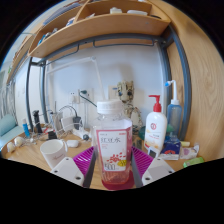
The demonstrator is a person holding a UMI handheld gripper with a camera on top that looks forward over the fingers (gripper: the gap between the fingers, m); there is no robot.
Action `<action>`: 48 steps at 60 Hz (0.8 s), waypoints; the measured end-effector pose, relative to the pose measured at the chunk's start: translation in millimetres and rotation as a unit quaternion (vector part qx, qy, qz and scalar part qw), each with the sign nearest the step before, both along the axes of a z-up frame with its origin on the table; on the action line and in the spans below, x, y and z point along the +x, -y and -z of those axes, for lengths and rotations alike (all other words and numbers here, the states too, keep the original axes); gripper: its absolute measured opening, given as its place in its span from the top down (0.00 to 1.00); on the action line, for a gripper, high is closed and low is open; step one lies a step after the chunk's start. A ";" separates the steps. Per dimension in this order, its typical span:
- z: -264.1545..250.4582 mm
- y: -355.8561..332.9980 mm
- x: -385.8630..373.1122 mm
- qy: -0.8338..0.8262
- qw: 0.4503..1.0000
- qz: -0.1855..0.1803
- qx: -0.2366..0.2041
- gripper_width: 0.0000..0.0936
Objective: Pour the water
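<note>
A clear plastic bottle (113, 145) with a white cap, a red-printed label and a reddish base stands upright between my fingers. My gripper (113, 168) is shut on the bottle, both magenta pads (140, 160) pressing its lower sides. A white cup (52, 152) stands on the wooden desk to the left, just beyond the left finger.
A white pump bottle with a red top (155, 127) stands at the right. A metal faucet-like frame (68, 113) and small items stand at the back left. A wooden shelf (100, 30) hangs overhead. Small packets (175, 148) lie at the right.
</note>
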State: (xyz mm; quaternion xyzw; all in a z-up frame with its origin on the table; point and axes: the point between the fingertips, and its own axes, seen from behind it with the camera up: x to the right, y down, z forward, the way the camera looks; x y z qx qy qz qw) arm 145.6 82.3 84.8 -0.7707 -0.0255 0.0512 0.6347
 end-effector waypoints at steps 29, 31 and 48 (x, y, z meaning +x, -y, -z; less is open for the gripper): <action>-4.4 99.0 13.4 0.014 0.996 0.010 -0.083 0.14; -17.0 105.7 19.0 0.009 0.997 0.018 -0.077 0.14; -118.8 118.7 37.3 -0.073 0.995 0.070 -0.001 0.15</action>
